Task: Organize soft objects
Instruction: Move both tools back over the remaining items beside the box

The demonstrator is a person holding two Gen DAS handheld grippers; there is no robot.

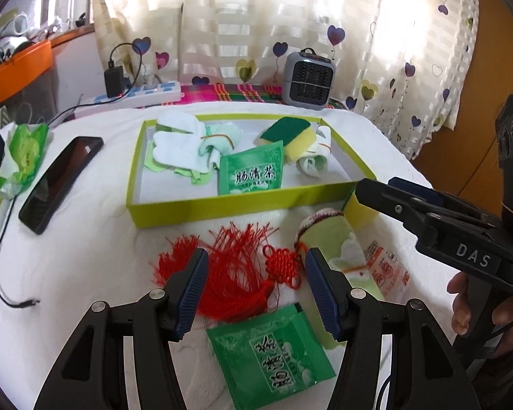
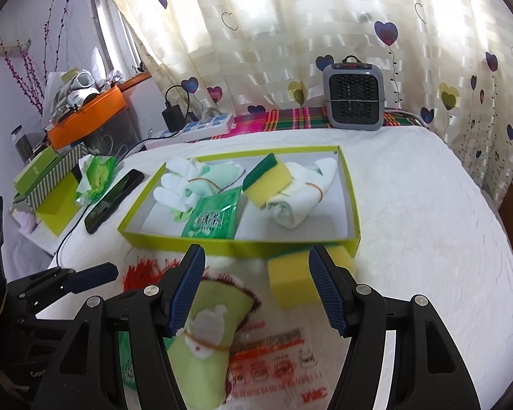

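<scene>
White-covered table, with the lime-green tray at centre. It already holds white gloves, a green-topped sponge, a rolled white cloth and one green tea sachet.

Loose items sit on the near side of the tray: yellow sponge touching the tray's front wall, rolled green cloth with a rubber band, red tassel knot, second green sachet, printed plastic bag.

Right gripper has its jaws spread and empty. The sponge lies straight ahead, slightly right of centre between its fingers, and the tray is just beyond. The green cloth lies under its left finger, long axis running toward the camera.

Left gripper is also spread and empty. It hovers over the tassel, whose strands fan away to the left, knot toward the right finger.

Judgement: the right gripper is nearer the sponge and the left nearer the tassel. The sponge is the likely next pick, needing only a short forward reach.
</scene>
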